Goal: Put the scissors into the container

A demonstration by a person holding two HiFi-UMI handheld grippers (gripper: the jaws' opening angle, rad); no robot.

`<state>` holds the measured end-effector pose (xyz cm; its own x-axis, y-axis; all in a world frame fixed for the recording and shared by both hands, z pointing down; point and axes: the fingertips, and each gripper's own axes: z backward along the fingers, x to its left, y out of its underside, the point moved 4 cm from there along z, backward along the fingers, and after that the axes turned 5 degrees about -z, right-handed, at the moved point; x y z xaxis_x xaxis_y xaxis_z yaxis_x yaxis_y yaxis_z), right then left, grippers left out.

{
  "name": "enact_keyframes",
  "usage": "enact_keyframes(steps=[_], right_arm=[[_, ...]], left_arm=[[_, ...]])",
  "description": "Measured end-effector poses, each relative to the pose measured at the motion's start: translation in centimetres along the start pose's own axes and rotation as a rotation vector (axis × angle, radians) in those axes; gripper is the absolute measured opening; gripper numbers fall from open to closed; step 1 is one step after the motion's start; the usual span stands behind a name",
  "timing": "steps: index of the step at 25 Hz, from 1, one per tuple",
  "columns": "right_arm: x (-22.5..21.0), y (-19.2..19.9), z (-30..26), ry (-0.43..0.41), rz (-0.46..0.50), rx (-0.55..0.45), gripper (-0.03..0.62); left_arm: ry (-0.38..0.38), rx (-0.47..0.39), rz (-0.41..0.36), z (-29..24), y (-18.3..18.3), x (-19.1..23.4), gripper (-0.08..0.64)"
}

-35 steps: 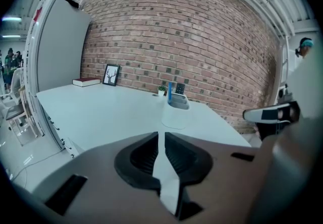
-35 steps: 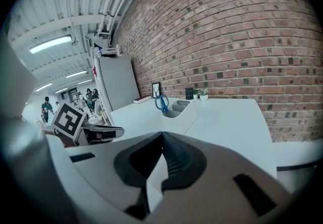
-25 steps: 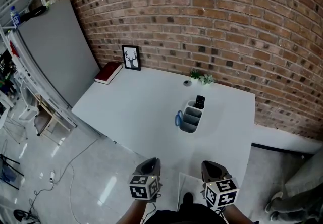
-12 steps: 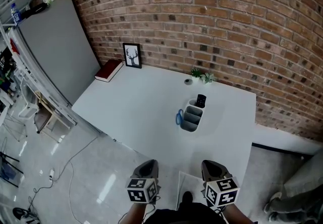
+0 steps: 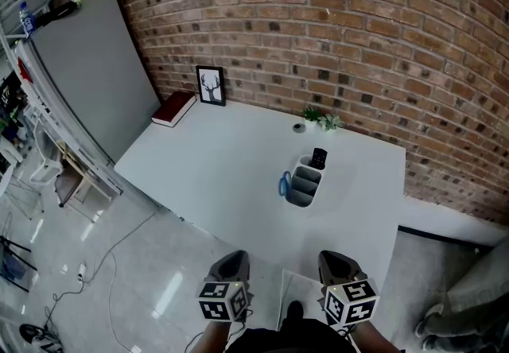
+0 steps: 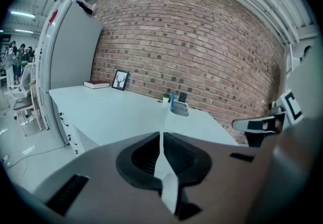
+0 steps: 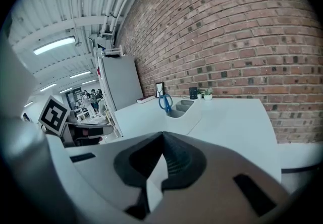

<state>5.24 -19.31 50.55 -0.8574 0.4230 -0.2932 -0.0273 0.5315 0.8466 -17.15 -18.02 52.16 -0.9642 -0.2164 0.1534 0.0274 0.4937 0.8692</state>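
Observation:
Blue-handled scissors [image 5: 284, 184] stand upright in the near-left slot of a grey compartmented container [image 5: 304, 182] on the white table [image 5: 215, 168]. The same scissors [image 7: 164, 102] and container [image 7: 182, 108] show in the right gripper view, and the scissors [image 6: 172, 101] in the container [image 6: 180, 109] appear far off in the left gripper view. My left gripper [image 5: 228, 265] and right gripper [image 5: 334, 267] hang side by side off the table's near edge, well short of the container. Both are shut with nothing between their jaws.
A black object [image 5: 317, 158] stands in the container's far slot. At the back of the table are a small plant [image 5: 321, 119], a framed deer picture [image 5: 211, 86] and a red book [image 5: 174, 108]. A grey board [image 5: 87, 73] leans on the brick wall at left.
The view has shifted slightly; both grippers stay low near the table's near edge, shut. Scissors and container have not moved.

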Motion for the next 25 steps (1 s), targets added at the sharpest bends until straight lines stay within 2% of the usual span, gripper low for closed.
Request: enact_keyframes(steps=[25], right_arm=[[-0.33,0.00,0.41,-0.009,-0.006,0.000,0.000]], left_arm=[[-0.014,0.010,0.011,0.13,-0.07,-0.38,0.028]])
